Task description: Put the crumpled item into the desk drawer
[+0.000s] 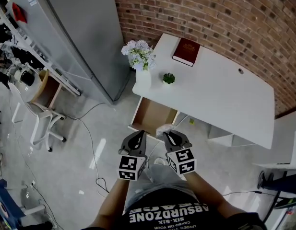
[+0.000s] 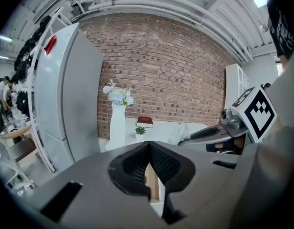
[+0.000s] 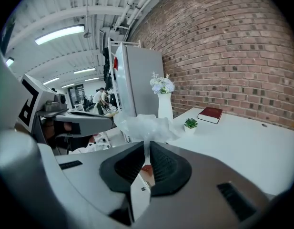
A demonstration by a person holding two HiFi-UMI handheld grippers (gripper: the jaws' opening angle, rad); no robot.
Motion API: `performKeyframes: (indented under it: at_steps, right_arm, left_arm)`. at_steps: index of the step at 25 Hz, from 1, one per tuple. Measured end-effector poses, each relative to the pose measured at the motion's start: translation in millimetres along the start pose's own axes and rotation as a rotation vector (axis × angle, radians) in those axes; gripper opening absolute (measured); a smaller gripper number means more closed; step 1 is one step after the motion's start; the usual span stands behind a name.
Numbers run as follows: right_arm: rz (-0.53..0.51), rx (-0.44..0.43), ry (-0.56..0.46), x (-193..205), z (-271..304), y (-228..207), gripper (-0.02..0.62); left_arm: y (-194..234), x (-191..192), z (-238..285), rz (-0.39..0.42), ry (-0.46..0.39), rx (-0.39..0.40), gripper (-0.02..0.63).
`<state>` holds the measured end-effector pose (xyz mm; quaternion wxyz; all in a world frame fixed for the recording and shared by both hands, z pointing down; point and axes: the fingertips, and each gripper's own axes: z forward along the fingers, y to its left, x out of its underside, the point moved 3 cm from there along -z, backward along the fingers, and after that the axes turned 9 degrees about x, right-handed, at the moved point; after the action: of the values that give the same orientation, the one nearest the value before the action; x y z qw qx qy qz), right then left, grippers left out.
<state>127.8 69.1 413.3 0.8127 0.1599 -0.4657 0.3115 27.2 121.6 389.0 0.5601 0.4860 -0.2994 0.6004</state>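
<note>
Two grippers: side by side above the floor (image 1: 80, 147), just short of the open drawer, marker cubes toward the person.
Left gripper (image 1: 139, 134) (image 2: 147, 146): jaws closed tip to tip, nothing between them.
Right gripper (image 1: 167, 134) (image 3: 147, 144): jaws almost together, pinched on the bottom edge of the crumpled item, which bunches up past the tips.
Crumpled item (image 1: 163, 129) (image 3: 144, 127): thin, whitish, plastic-looking wad. It is held in the air at the right jaw tips, close to the drawer's front edge and not inside it.
Drawer (image 1: 150, 115): pulled out from under the table's left end, brown inside with white walls.
Table (image 1: 224, 95): white top, far edge along the brick wall (image 1: 210, 13).
Book (image 1: 186, 51): dark red, lying flat near the table's far corner, well apart from both grippers.
Plant (image 1: 169, 78): small and green in a white pot, near the table's front left edge above the drawer.
Vase of flowers (image 1: 140, 63): white vase with pale blooms at the table's left corner. Can't tell if it stands on the table or on the floor beside it.
Cabinet (image 1: 76, 28): tall and grey, left of the table, red tag near its top.
Chair (image 1: 42, 126): white frame, further left on the floor, with cables trailing nearby.
</note>
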Motion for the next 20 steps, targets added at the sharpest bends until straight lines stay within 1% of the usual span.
performKeyframes:
  at_steps: [3,8,11,15,20]
  right_arm:
    - [-0.01,0.001,0.026,7,9,-11,0.026]
    - [0.017,0.022,0.052,11,26,-16,0.026]
    - [0.033,0.037,0.078,12,39,-18,0.026]
    - [0.056,0.056,0.106,9,59,-16,0.026]
    - [0.071,0.083,0.109,-2,81,-13,0.026]
  left_arm:
    - [4,8,5,-0.031,0.004,-0.026,0.005]
    - [23,17,15,-0.058,0.031,-0.023,0.005]
    - [36,13,27,-0.064,0.042,-0.004,0.005]
    - [56,5,42,-0.046,0.055,0.03,0.005]
    - [82,2,55,-0.044,0.08,0.064,0.005]
